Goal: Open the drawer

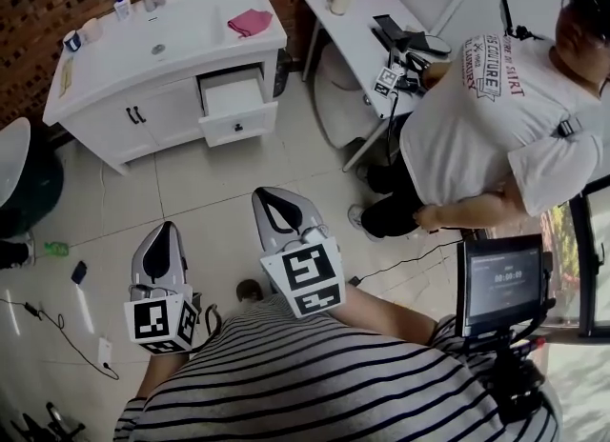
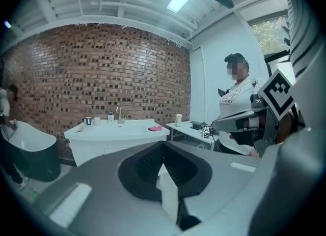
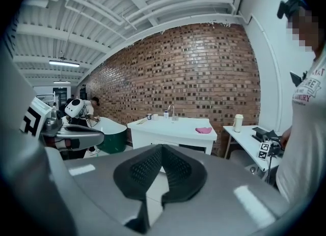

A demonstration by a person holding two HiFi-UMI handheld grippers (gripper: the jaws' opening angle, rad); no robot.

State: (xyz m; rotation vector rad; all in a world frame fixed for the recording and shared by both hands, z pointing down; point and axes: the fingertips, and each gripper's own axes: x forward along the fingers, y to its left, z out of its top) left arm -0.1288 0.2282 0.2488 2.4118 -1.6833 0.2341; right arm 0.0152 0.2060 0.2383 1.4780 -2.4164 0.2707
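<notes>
Already the drawer (image 1: pixel 235 109) stands pulled out of the white vanity (image 1: pixel 114 97) at upper left; left gripper (image 1: pixel 164 232) and right gripper (image 1: pixel 274 197), jaws pressed together on nothing, hang well apart from it at lower centre, so seemingly no pull remains

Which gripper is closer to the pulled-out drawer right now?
Right. The right gripper hangs short of the drawer, slightly to its right in the head view; the left gripper is farther back and off to the left. Neither touches it.
</notes>
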